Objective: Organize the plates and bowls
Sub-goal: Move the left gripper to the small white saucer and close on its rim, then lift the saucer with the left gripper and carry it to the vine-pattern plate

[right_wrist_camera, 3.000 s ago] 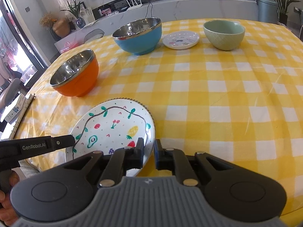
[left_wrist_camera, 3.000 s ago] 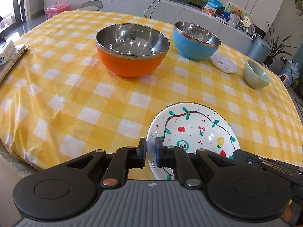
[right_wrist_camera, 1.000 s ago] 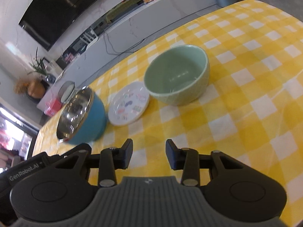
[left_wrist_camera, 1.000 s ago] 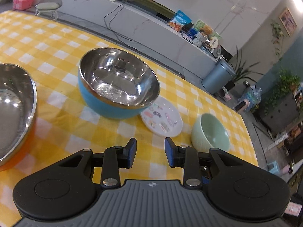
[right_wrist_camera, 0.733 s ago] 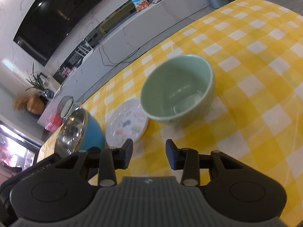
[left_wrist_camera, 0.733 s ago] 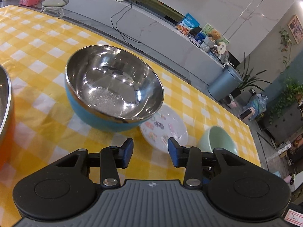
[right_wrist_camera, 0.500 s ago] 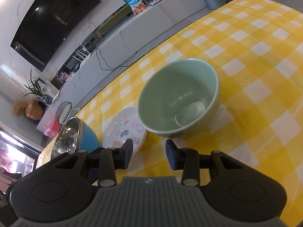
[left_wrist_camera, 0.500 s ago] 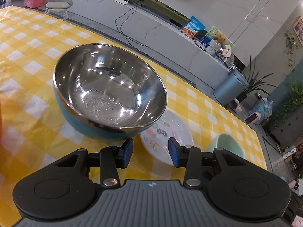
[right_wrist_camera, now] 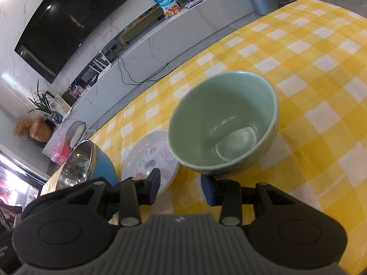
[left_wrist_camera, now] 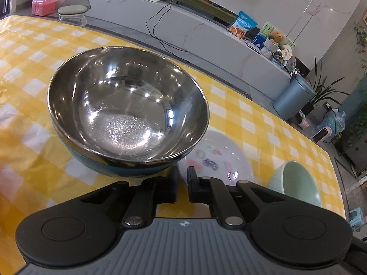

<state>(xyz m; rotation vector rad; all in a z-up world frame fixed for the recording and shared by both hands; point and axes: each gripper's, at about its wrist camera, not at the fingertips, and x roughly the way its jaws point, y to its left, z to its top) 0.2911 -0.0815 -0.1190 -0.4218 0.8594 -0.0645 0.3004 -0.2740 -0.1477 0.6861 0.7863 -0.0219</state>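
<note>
Small plate [left_wrist_camera: 220,151] pinched in just-closed left tongs [left_wrist_camera: 182,183]; green bowl [right_wrist_camera: 220,133] before open right tongs [right_wrist_camera: 180,185].

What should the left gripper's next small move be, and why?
Probably lift the small plate slightly, drawing it back. The jaws of the left gripper have just been closing and seem shut on the plate's near rim, with the blue bowl and green bowl crowding it.

Both grippers: left gripper [left_wrist_camera: 182,184] & right gripper [right_wrist_camera: 180,189] black w/ ribbed grey base, round discs, silver screws; blue pad on right fingers [right_wrist_camera: 209,192].
</note>
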